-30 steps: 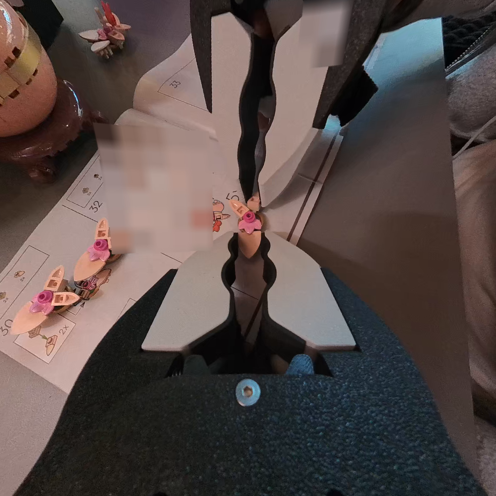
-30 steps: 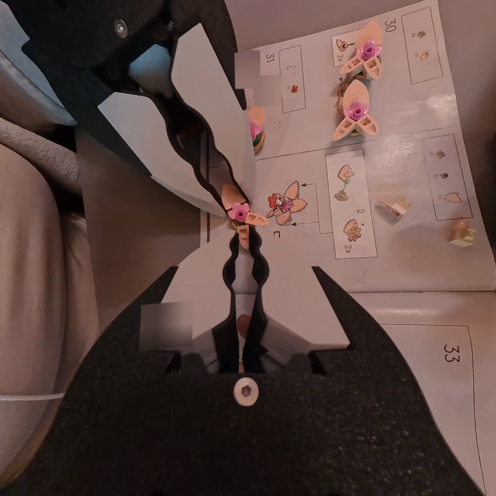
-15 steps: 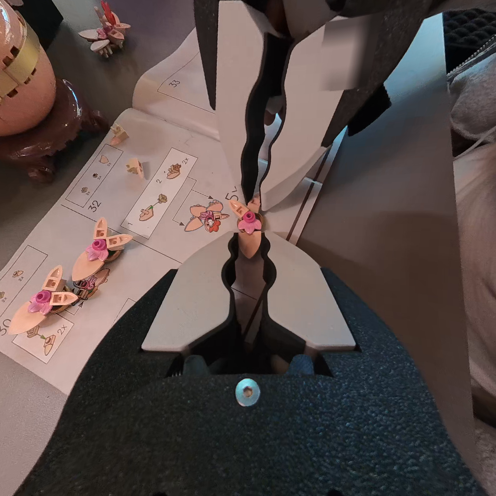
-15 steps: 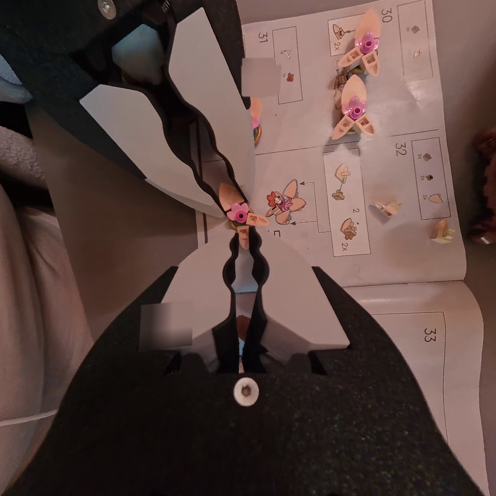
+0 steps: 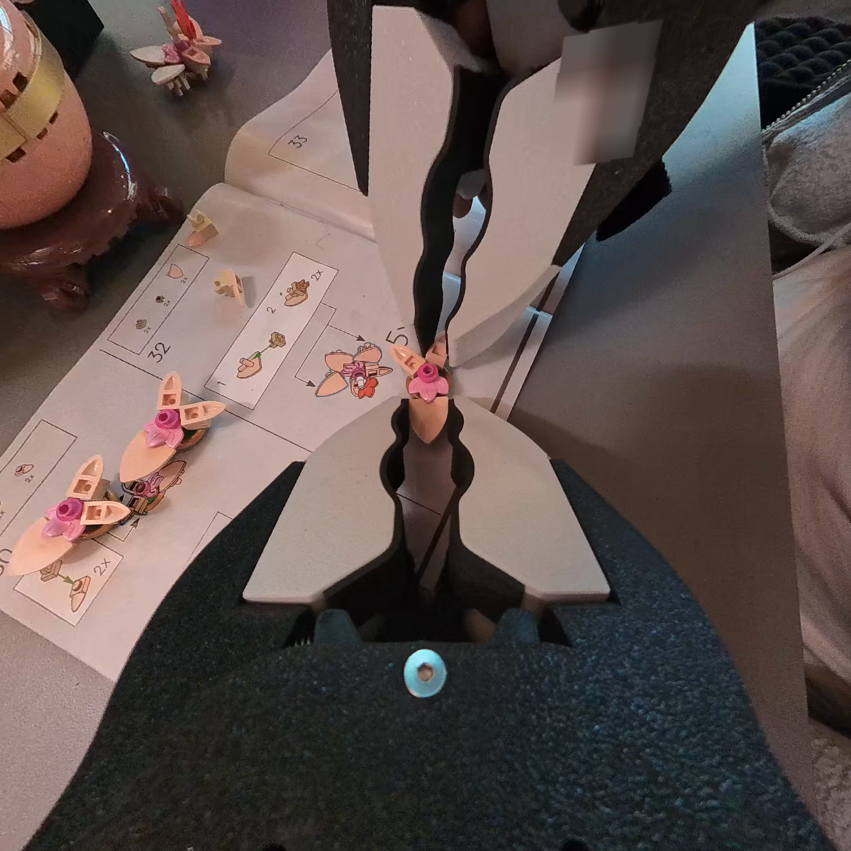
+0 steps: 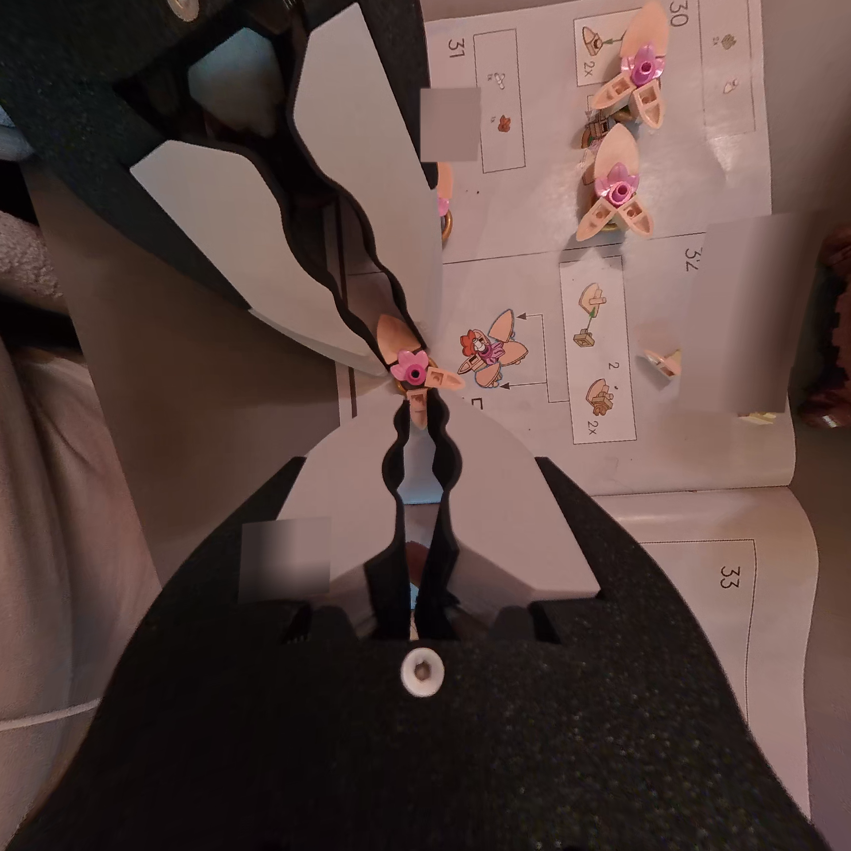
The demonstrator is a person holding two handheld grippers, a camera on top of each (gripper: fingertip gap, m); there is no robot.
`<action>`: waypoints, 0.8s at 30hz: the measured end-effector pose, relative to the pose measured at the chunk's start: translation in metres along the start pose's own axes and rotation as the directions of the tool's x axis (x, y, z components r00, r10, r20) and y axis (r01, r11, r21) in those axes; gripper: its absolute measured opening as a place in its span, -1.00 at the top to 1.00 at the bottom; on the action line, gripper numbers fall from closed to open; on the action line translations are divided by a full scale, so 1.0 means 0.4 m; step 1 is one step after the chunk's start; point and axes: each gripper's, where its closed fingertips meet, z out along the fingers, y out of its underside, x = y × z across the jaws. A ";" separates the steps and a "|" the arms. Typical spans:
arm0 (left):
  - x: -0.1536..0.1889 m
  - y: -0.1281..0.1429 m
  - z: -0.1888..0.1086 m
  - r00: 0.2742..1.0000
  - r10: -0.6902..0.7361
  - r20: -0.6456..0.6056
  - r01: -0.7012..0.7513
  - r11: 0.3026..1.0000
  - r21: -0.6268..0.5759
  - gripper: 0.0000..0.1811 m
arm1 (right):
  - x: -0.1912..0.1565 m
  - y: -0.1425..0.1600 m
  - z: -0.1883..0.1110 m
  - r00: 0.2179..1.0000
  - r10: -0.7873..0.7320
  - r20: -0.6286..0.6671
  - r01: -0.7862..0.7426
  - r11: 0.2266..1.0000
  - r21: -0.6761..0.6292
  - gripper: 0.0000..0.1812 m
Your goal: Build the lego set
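A small flower piece (image 5: 427,382), peach petals around a pink centre, hangs between both grippers above the open instruction booklet (image 5: 258,331). My left gripper (image 5: 428,421) is shut on its large peach petal. My right gripper (image 6: 418,412) is shut on a small peach petal at the opposite side of the same flower piece (image 6: 412,366). The right gripper comes in from the top of the left wrist view (image 5: 435,345); the left gripper comes in from the upper left of the right wrist view (image 6: 391,350).
Two finished flowers (image 5: 166,428) (image 5: 69,515) lie on the booklet's left page, also in the right wrist view (image 6: 617,189). Two loose small peach parts (image 5: 229,285) (image 5: 201,227) lie near them. A pink egg on a brown stand (image 5: 41,152) and another flower (image 5: 179,50) stand beyond. The grippers are tip to tip, or close to it.
Both grippers keep hold of the flower piece in the same place. The right gripper has tilted slightly and its view has shifted over the booklet.
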 end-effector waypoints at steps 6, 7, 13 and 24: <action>0.000 0.000 0.000 1.000 0.000 0.001 0.000 1.000 0.000 0.83 | 0.000 0.001 0.001 1.000 0.003 -0.002 -0.003 1.000 -0.004 0.92; 0.000 0.000 0.000 1.000 0.000 0.001 0.000 1.000 0.000 0.83 | 0.000 0.001 0.001 1.000 0.001 -0.004 -0.001 1.000 -0.006 0.92; 0.001 0.000 0.000 1.000 0.000 -0.001 0.000 1.000 0.000 0.83 | 0.000 0.003 0.003 1.000 -0.003 -0.012 0.002 1.000 -0.021 0.92; 0.001 0.000 0.000 1.000 0.000 -0.001 0.000 1.000 0.001 0.83 | 0.000 0.001 0.006 0.999 -0.035 -0.025 0.033 0.998 -0.049 0.92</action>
